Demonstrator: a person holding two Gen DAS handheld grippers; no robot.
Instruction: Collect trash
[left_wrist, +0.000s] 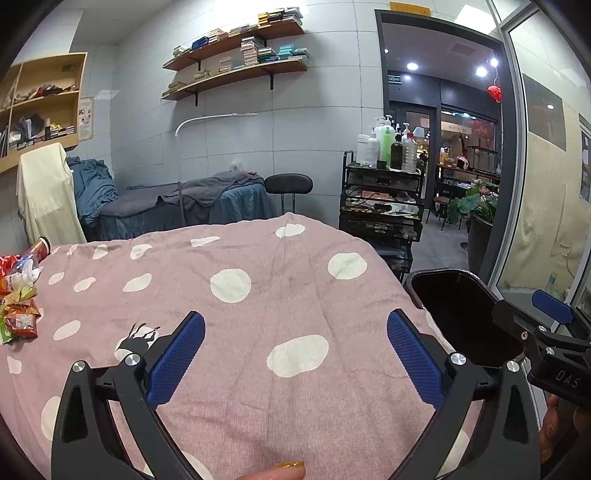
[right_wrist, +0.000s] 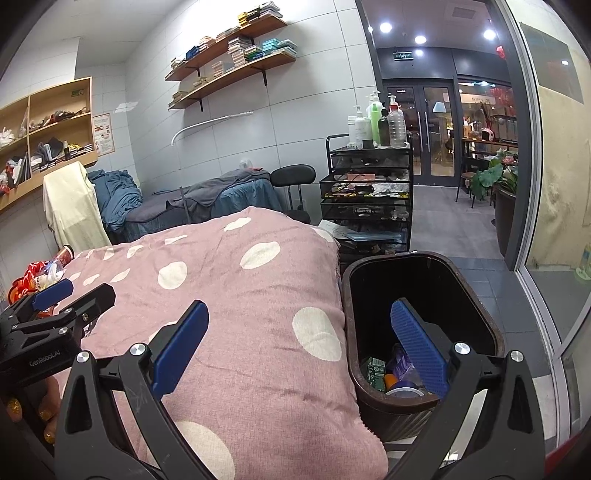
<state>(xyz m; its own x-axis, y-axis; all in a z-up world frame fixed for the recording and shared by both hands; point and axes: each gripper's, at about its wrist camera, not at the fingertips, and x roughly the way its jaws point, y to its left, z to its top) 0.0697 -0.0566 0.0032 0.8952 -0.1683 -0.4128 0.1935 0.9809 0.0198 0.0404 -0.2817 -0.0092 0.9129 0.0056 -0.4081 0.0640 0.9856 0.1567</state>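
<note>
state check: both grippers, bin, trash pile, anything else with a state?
Left gripper: open, empty, over the pink polka-dot blanket.
Right gripper: open, empty, one blue finger over the bin mouth.
Dark brown plastic trash bin: upright beside the bed, no lid, some trash at the bottom.
Pile of colourful snack wrappers: lying on the blanket's far left edge, not collected.
Red cylindrical snack can: tipped over near the pile.

Two grippers: the left gripper and the right gripper, each with two blue pads. One dark bin stands beside one pink spotted bedspread. One heap of wrappers lies there; its pieces are too jumbled to count. Two wall shelves.
</note>
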